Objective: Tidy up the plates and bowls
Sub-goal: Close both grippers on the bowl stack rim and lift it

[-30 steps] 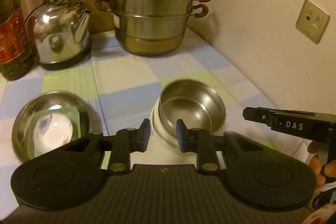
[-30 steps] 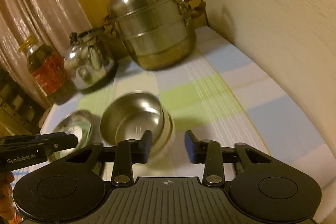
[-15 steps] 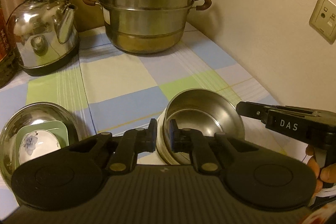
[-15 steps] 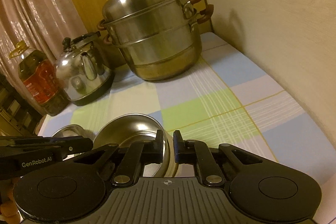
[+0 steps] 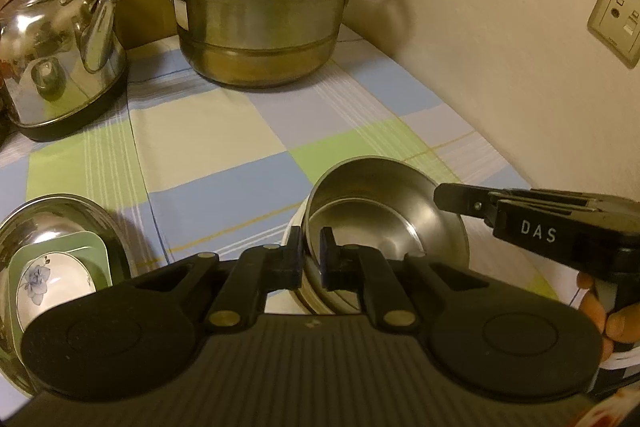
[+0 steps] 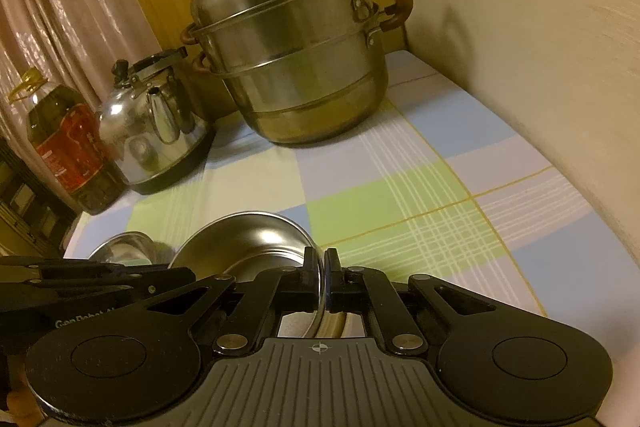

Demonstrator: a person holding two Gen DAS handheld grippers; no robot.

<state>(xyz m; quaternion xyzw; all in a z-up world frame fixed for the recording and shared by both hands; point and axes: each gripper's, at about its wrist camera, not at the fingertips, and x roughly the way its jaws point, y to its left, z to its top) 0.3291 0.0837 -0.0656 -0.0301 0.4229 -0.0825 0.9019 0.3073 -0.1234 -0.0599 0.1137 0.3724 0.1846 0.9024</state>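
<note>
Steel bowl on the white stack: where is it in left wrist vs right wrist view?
Left wrist: steel bowl lower centre-right, just past the left tongs, which are shut on its near rim.
Right wrist: steel bowl lower centre-left, its rim in the shut right tongs.
Shared landmark: tiered steamer pot at the back.

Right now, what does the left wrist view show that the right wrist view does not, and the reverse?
Only the left wrist view shows the flowered dish on a green plate inside the wide steel bowl, and the third wall socket. Only the right wrist view shows the oil bottle and curtain. Both show the steamer pot, kettle, checked cloth, and the left gripper and right gripper shut on opposite rims of the steel bowl.
</note>
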